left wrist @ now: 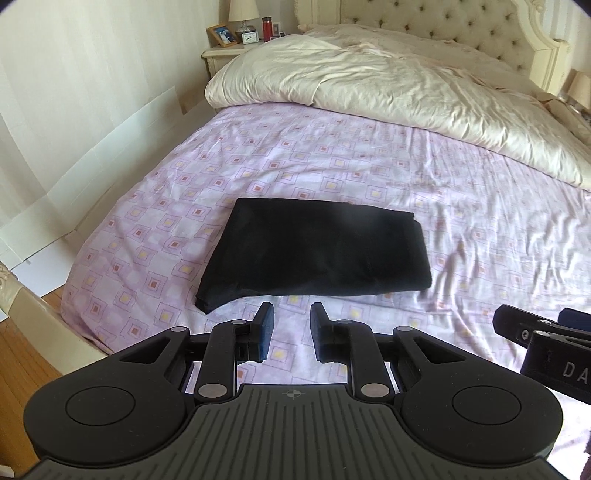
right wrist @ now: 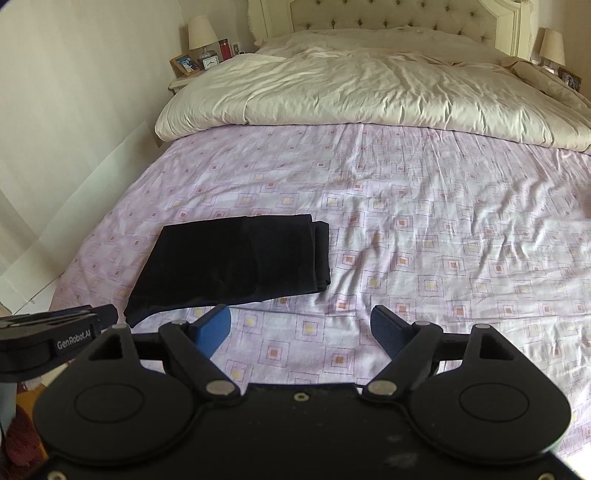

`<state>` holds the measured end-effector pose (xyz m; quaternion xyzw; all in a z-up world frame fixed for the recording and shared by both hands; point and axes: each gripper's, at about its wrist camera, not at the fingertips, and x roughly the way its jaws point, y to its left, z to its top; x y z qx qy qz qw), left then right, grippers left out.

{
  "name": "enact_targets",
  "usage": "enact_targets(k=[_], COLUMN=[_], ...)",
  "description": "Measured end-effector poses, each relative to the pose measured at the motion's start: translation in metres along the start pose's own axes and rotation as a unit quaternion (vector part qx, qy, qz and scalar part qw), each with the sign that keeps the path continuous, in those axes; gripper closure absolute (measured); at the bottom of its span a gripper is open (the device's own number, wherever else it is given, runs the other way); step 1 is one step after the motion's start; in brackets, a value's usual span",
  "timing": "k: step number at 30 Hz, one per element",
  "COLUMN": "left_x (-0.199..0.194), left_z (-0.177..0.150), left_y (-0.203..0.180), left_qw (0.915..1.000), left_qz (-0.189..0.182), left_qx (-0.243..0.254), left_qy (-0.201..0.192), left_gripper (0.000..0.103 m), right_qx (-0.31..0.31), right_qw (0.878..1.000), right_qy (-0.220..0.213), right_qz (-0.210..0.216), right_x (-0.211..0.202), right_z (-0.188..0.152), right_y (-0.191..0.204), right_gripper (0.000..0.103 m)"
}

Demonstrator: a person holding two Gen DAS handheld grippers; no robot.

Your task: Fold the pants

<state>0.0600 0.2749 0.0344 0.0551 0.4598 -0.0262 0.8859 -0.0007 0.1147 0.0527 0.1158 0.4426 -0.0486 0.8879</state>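
On the bed point(left wrist: 369, 155), at about 12 o'clock from the left tongs point(left wrist: 291, 325) and 10 o'clock from the right tongs point(right wrist: 299, 328), lie the black pants point(left wrist: 314, 251), already a compact layered rectangle on the lilac patterned sheet point(right wrist: 406, 229).

Handling, judged:
- soft, limp knit or jersey; light; no stiffness of its own, will sag from any single grip.
- several layers stacked; edges visible at the 3 o'clock end in the right wrist view, so a shallow pinch may lift only the top ply.
- near corner at 7 o'clock trails out a little; loose there.
- best hold: pinch through all layers at two corners of one short end, one pair of tongs each, or slide under the folded edge. Sheet beneath is wrinkled and could be caught in the pinch.

Pose:
- left tongs hover just short of the pants' near edge, jaws parted narrowly, nothing between them, level with the bed.
- right tongs sit further toward 3 o'clock, jaws spread wide, empty, over bare sheet, apart from the pants.
- both side by side, pointing toward the headboard point(right wrist: 388, 14); cream duvet point(right wrist: 369, 96) bunched well beyond.

Fold looks essentially finished.
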Motion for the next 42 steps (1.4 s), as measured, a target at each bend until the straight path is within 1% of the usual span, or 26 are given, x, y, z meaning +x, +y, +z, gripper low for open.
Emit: enact_targets(k=[14,20,31,37,42], left_x=[-0.017,-0.018,-0.019,-0.018,-0.014], left_z=[-0.02,-0.023,-0.025,-0.022,-0.02], left_y=[-0.009,-0.01,-0.011,-0.012,-0.012], left_qw=[1.0,1.0,1.0,0.9999,0.9999], left_qz=[-0.004,-0.005,-0.008,-0.012,-0.011], left_qx=[0.006,0.008,0.005,0.005,0.003], left_qy=[-0.007,-0.001,0.0,-0.004,0.001], left_gripper=[0.082,0.082,0.082,0.082,0.082], right_qx=[0.002,0.002,0.003,0.005,0.009], right_qw=[1.0,1.0,1.0,1.0,1.0], right_qy=[-0.007,-0.008,-0.008,-0.003,0.0], right_qz=[0.001,0.004,0.008,0.006,0.006], right_x=[-0.022,-0.025,-0.022,-0.018,-0.014], right_z=[-0.016,-0.019,-0.017,-0.015,-0.014], right_y=[-0.005,-0.002,0.005,0.006,0.006], right_gripper=[0.016,0.016,0.016,0.016,0.016])
